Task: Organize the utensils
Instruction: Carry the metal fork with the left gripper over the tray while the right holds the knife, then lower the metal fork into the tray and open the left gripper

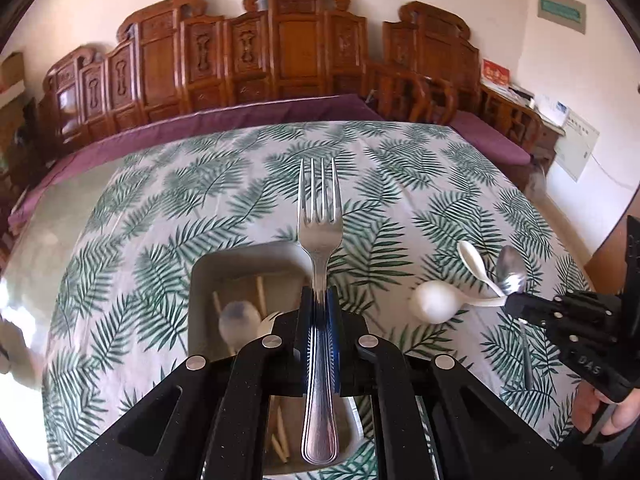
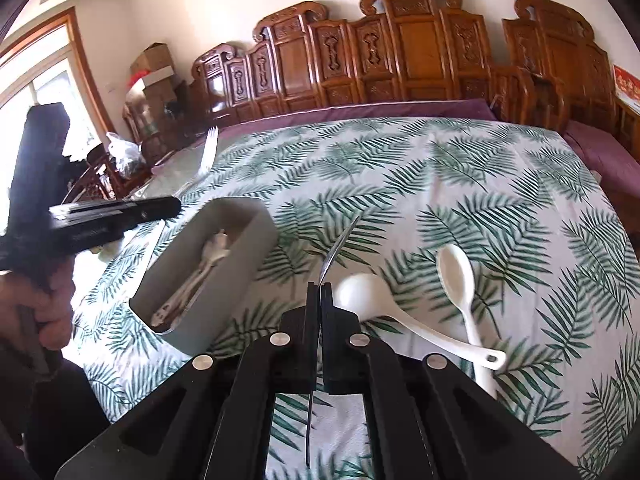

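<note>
Fork [image 1: 320, 240] front and centre in the left wrist view: the left gripper [image 1: 320, 300] has its jaws clamped tight on the handle, tines pointing away toward the carved wooden bench [image 1: 280, 52]. The fork hangs right above a grey tray [image 1: 200, 280] on the leaf-print tablecloth [image 1: 180, 200]. Inside the tray you can make out chopsticks [image 1: 261, 292] and a pale spoon [image 1: 239, 320] (blurry, so no more detail than that). Off to the right, two white spoons lie on the cloth: a big white ladle [image 1: 434, 303] and a smaller white spoon [image 1: 474, 260], their handles crossing. The right gripper [image 1: 510, 300] is there too, pinching a metal spoon [image 1: 511, 270] with the bowl sticking up past its tip. Raised lettering on that gripper's body reads "DAS".

Right wrist view: the right gripper [image 2: 320, 292] is closed on the metal spoon [image 2: 338, 248], seen edge-on, handle running back between the jaws. The white ladle [image 2: 360, 294] sits just beside the fingers, with the smaller white spoon [image 2: 456, 276] to its right. The grey tray [image 2: 240, 264] is to the left with pale utensils [image 2: 200, 276] in it. The left gripper [image 2: 174, 204] shows at the left edge, above the tray's far end, with the fork [image 2: 208, 152] poking out past it. There's writing on its side but I can't read it.
</note>
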Motion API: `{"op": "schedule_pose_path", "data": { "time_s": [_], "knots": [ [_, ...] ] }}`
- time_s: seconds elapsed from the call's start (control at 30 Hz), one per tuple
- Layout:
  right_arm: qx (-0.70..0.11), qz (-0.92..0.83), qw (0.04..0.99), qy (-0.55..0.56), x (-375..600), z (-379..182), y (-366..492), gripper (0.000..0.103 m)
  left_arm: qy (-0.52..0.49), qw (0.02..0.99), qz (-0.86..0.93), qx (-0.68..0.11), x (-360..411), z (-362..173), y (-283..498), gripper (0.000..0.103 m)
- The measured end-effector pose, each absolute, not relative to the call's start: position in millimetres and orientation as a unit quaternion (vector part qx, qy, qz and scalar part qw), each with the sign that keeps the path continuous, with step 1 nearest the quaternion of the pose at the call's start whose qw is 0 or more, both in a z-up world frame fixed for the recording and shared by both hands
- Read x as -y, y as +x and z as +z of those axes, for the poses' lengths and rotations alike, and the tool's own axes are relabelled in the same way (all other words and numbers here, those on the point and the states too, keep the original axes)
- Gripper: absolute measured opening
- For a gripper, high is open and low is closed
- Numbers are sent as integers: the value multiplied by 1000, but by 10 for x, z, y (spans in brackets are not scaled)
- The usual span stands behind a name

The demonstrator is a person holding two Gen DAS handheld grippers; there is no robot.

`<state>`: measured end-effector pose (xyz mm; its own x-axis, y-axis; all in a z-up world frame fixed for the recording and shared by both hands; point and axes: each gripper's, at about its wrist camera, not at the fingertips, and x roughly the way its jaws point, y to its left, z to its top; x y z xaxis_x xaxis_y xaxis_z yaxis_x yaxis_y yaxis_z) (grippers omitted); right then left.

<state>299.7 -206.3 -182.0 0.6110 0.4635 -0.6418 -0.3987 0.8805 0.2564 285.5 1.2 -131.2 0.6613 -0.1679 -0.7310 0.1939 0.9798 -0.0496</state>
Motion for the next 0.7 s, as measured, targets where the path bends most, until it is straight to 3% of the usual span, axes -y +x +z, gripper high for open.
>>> {"op": "schedule_pose_path", "data": {
  "time_s": [0.7],
  "knots": [
    [-366, 263, 892, 7, 1470, -1678, 3049, 2, 11, 883, -64, -464, -338, -2007, 3027, 6]
  ]
}}
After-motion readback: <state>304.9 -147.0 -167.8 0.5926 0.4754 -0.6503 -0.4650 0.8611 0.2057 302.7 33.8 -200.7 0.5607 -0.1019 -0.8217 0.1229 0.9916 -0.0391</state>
